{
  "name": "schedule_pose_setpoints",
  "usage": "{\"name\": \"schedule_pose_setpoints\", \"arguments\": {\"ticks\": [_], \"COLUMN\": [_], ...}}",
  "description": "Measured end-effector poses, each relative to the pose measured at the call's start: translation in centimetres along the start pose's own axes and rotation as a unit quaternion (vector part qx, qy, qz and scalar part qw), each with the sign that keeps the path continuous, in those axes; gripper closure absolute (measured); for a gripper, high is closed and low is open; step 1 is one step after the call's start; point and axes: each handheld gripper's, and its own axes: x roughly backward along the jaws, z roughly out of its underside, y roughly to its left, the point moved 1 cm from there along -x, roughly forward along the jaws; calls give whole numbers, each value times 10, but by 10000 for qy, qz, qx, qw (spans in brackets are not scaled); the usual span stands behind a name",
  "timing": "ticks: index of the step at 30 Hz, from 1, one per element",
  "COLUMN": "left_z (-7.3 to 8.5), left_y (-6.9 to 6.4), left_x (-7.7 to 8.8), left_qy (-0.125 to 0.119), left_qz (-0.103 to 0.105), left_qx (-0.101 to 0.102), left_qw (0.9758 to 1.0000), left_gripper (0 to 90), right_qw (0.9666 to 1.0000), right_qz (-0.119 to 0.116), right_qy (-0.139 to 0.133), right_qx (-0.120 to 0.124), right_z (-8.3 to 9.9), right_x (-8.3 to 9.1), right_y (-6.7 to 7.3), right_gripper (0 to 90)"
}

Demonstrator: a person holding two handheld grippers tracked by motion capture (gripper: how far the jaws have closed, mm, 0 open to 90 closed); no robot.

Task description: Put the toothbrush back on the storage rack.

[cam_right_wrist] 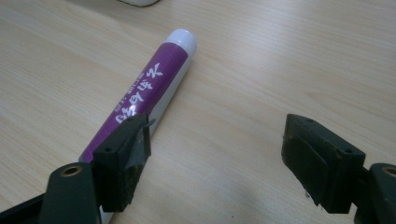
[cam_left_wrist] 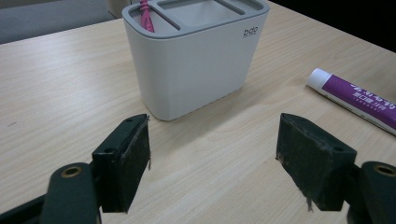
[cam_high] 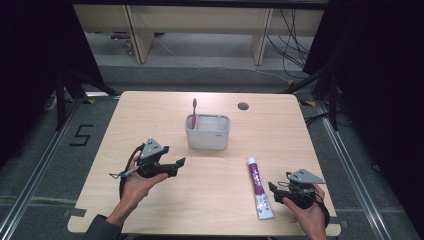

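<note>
Lying flat on the table (cam_high: 150, 115), the toothpaste tube (cam_high: 259, 188) sits just beside the right gripper (cam_high: 276, 192), whose jaws stand spread and empty; one jaw hides the tube's lower end in the right gripper view. Left gripper (cam_high: 175, 165) is spread too, near the holder (cam_high: 207, 132), the toothbrush (cam_high: 194, 112) cut off there.

Toothbrush (cam_left_wrist: 145, 16) top is cut off by the upper edge in my left gripper view; just a bit of pink stem shows. Toothpaste tube (cam_right_wrist: 140, 100) near end is hidden behind my right gripper (cam_right_wrist: 217, 156) jaw, and its far end runs off the right edge in the left gripper view. Holder (cam_high: 207, 131) logo too small to read from high view.
</note>
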Motion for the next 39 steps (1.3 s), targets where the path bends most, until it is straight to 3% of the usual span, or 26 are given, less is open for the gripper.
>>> {"name": "schedule_pose_setpoints", "arguments": {"ticks": [11,22,33,35,39], "left_z": [14,40,54,58,65], "left_y": [-2,0,-4,-6,-10], "left_x": [10,16,28,30,32], "left_qy": [69,266,273,322,385], "left_qz": [43,49,59,76,107], "left_qx": [-8,-1,-55,-58,-113], "left_qw": [10000,9996,9996,9994,9991], "left_gripper": [250,239,228,228,224], "right_qw": [10000,10000,10000,10000,10000], "right_qz": [-35,-35,1,-24,-4], "right_qy": [5,-2,-35,-46,-37], "right_qx": [-26,9,-93,36,31], "right_z": [0,0,1,1,1], "right_x": [-1,-1,0,-1,0], "right_y": [0,1,1,-2,-2], "right_gripper": [251,252,252,252,252]}}
